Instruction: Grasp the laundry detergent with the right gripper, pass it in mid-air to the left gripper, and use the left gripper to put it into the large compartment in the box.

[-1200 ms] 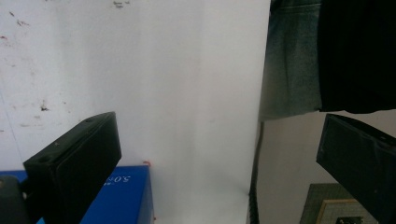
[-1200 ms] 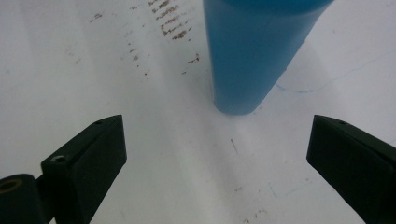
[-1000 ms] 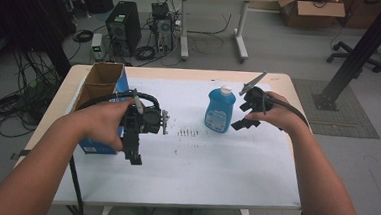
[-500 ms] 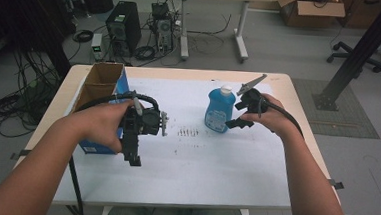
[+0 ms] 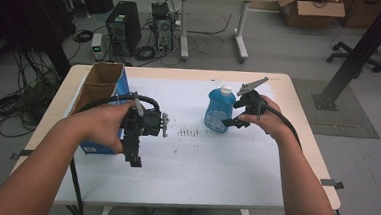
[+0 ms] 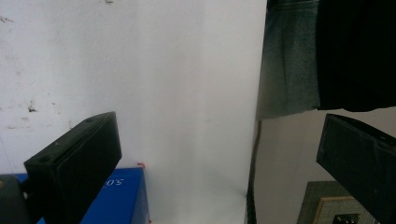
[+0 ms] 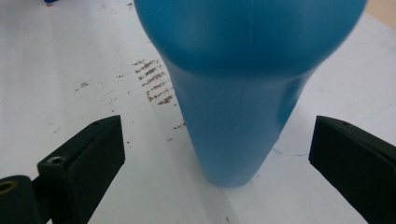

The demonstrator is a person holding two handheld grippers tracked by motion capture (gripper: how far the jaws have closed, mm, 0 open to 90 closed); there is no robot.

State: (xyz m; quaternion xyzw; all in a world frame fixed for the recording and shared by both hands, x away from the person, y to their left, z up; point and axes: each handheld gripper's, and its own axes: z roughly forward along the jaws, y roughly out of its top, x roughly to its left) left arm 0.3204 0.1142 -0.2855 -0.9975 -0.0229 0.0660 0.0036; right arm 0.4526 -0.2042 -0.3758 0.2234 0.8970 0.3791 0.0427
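The upright blue plastic bottle (image 7: 243, 93) is being framed between the wide-open, empty right claw (image 7: 219, 154); no label is readable. The left claw (image 6: 210, 158) is being held wide open, empty.

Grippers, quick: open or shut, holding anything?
Left gripper: open, empty.
Right gripper: open, jaws either side of the blue plastic bottle, not gripping.

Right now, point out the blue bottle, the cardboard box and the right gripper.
blue bottle (image 5: 215, 110), high view, middle of its body.
cardboard box (image 5: 98, 81), high view, inner wall.
right gripper (image 5: 234, 114), high view, between its jaws.
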